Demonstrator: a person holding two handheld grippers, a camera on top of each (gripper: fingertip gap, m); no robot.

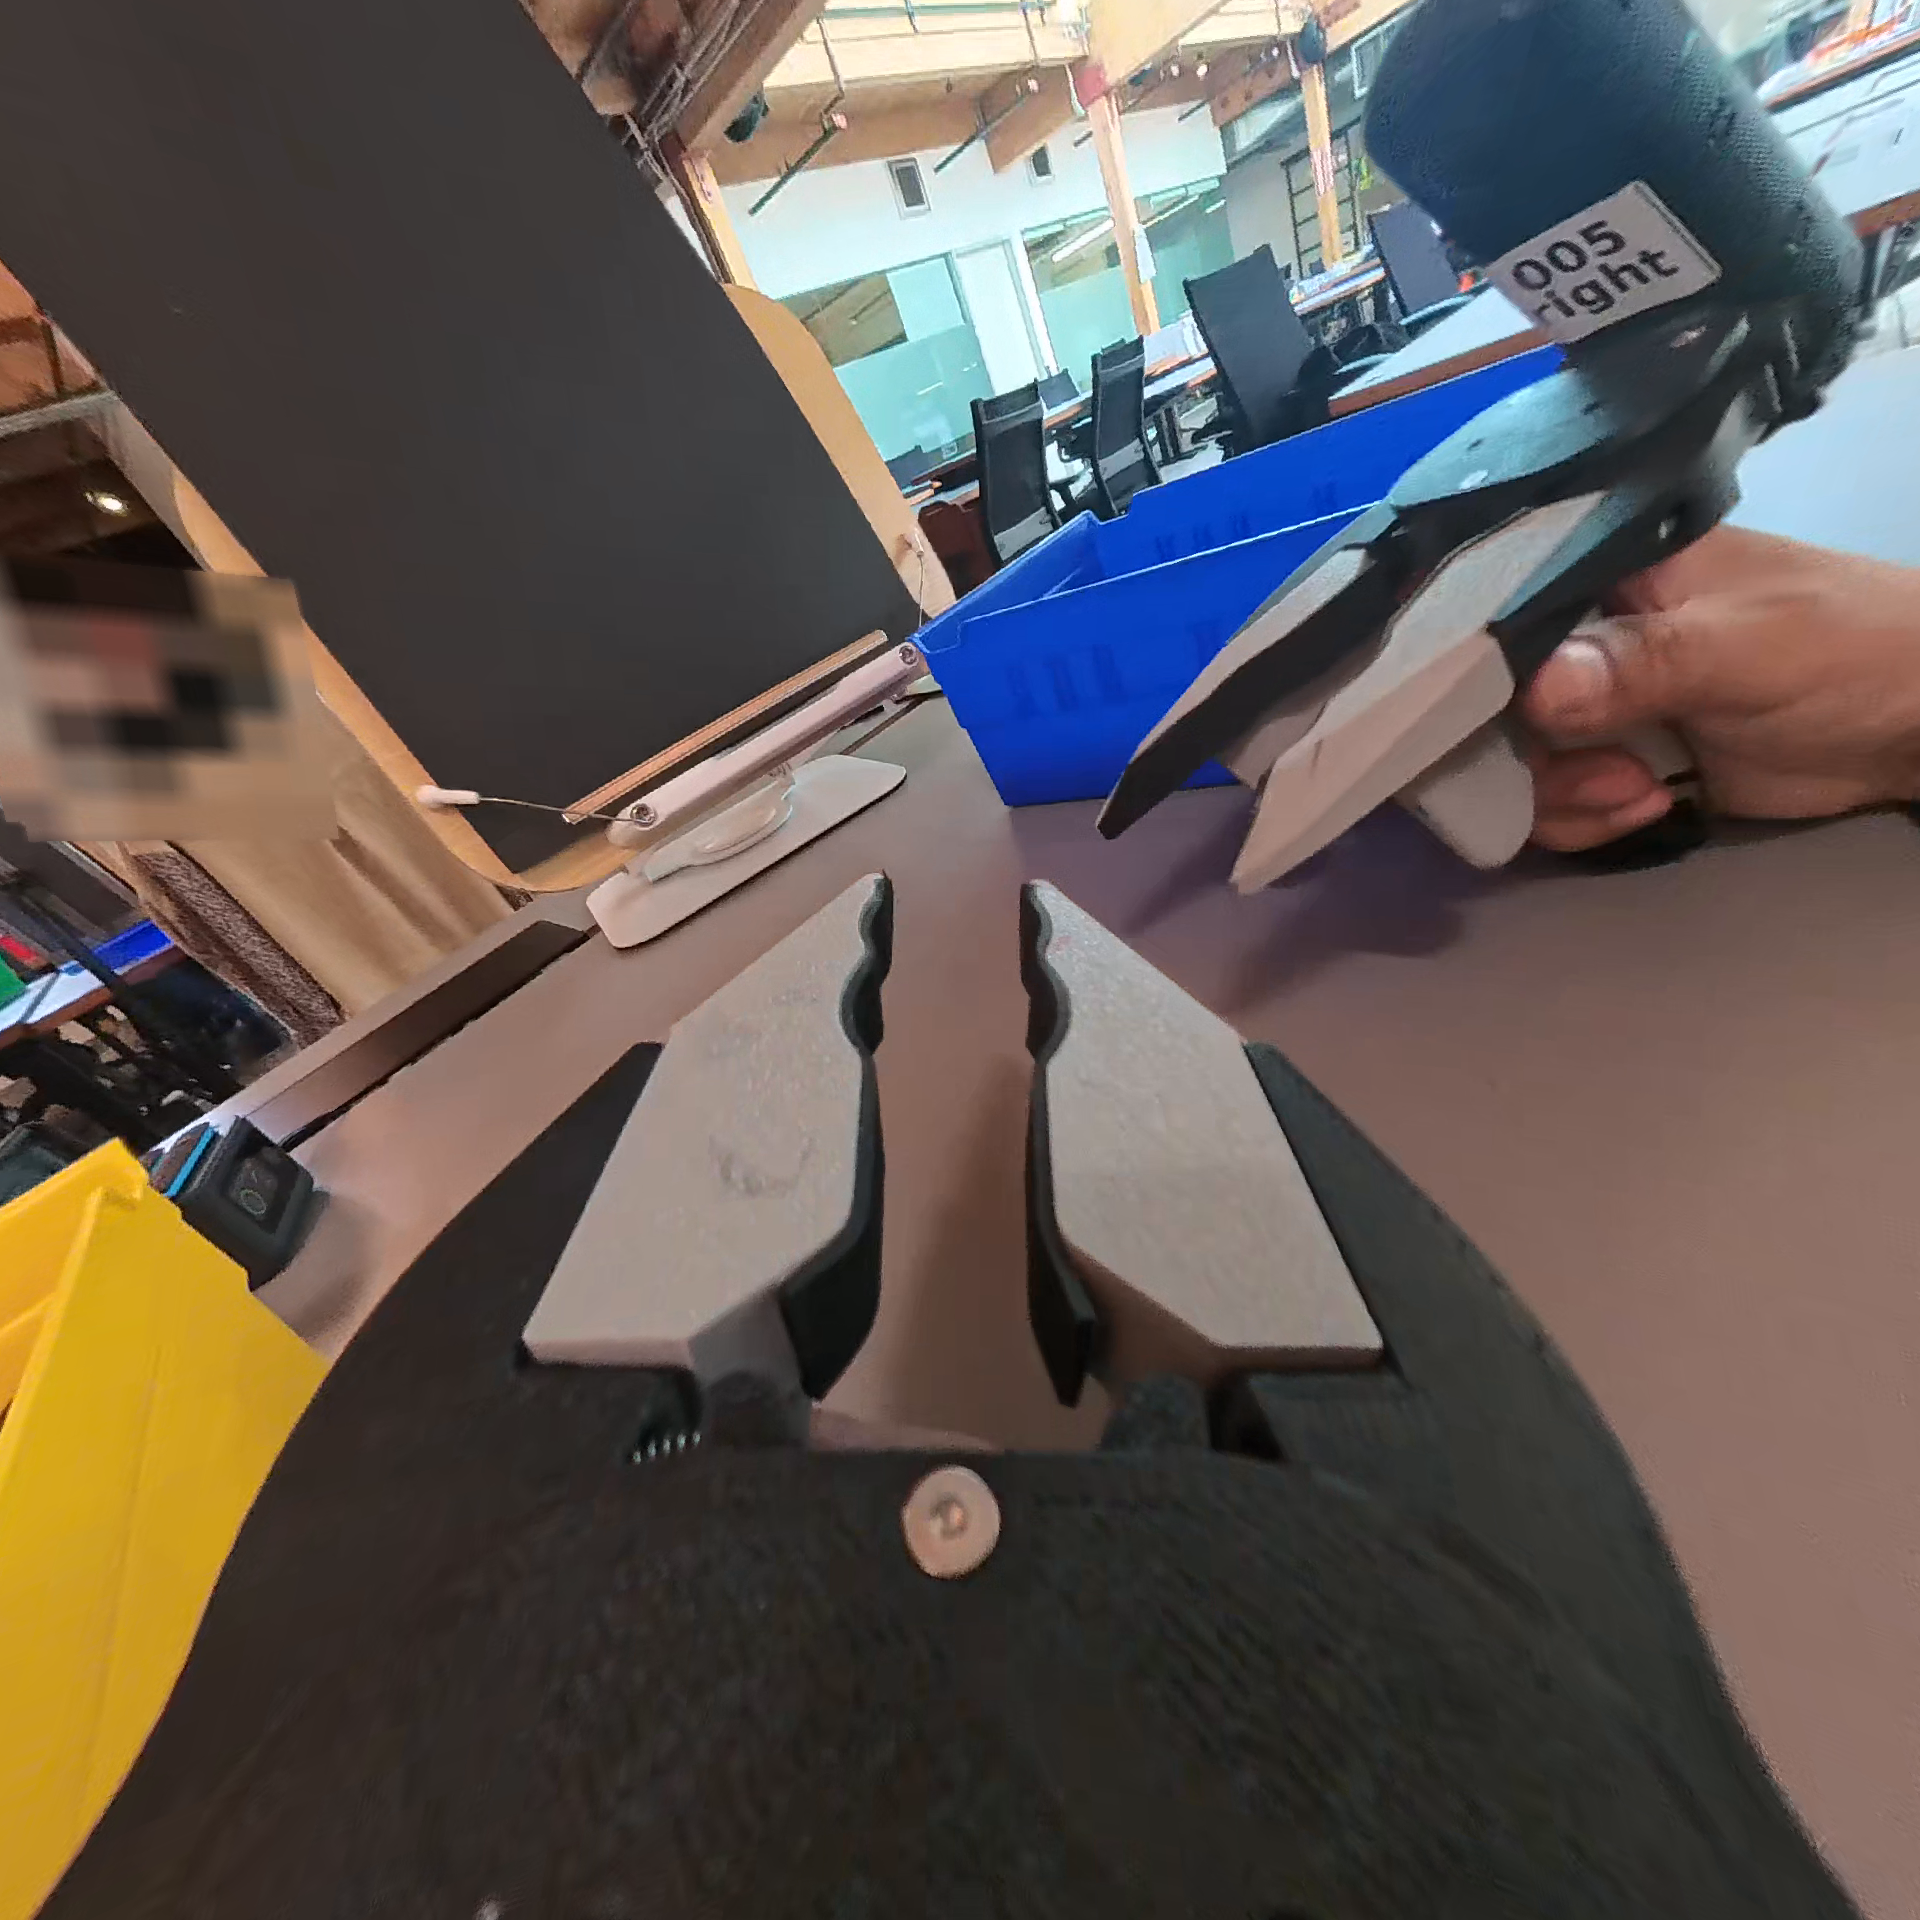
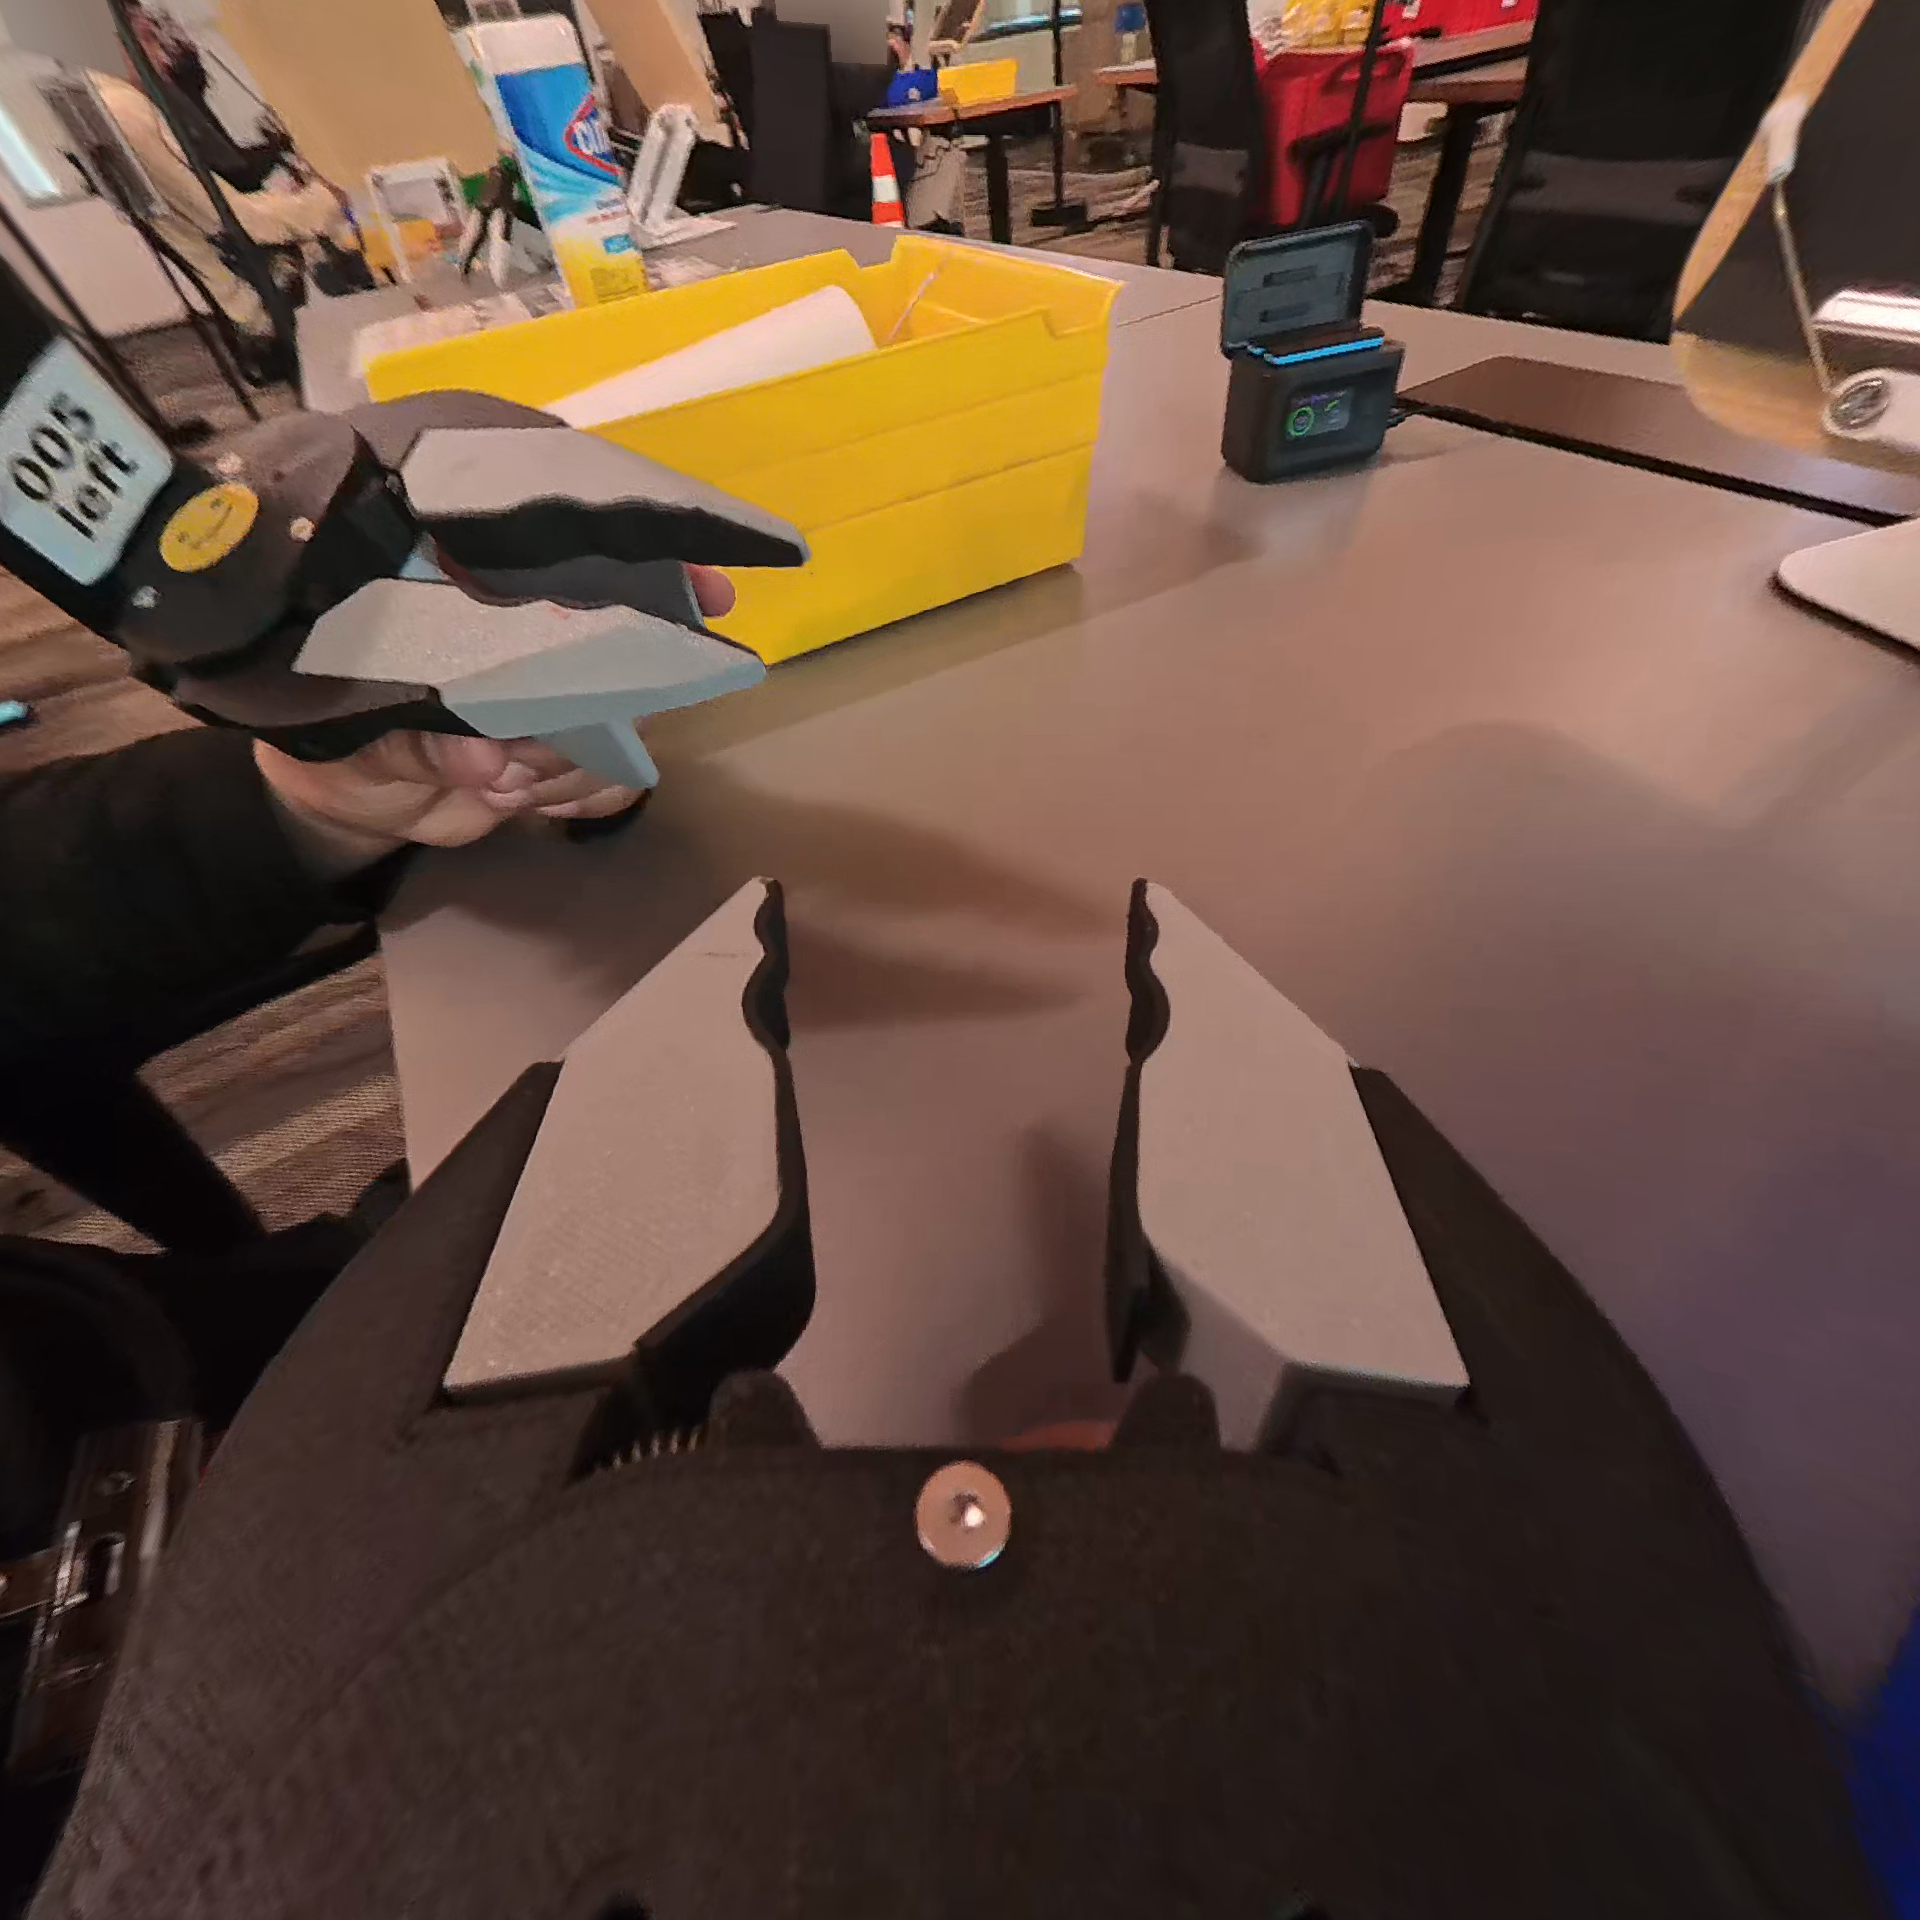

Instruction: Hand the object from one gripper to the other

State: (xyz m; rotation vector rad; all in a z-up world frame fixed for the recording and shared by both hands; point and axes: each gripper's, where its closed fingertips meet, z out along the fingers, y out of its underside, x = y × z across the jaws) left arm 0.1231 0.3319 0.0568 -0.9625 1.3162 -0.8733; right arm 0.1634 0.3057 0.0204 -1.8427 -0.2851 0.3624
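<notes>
My left gripper is low over the brown table. Its jaws stand a little apart with nothing between them. My right gripper is open wide and empty above the same table. Each gripper shows in the other's view. The right one comes in from the upper right, held by a hand, its fingertips apart and close ahead of my left fingers. The left one is at the left, in front of the yellow bin. Neither gripper holds an object.
The yellow bin holds a white roll; the bin also shows at the lower left of the left wrist view. A blue bin stands at the back right. A black charging case, a dark board on a stand and a wipes canister are nearby. About 35 cm separates my left fingertips from the black charging case. It is also in sight in the left wrist view.
</notes>
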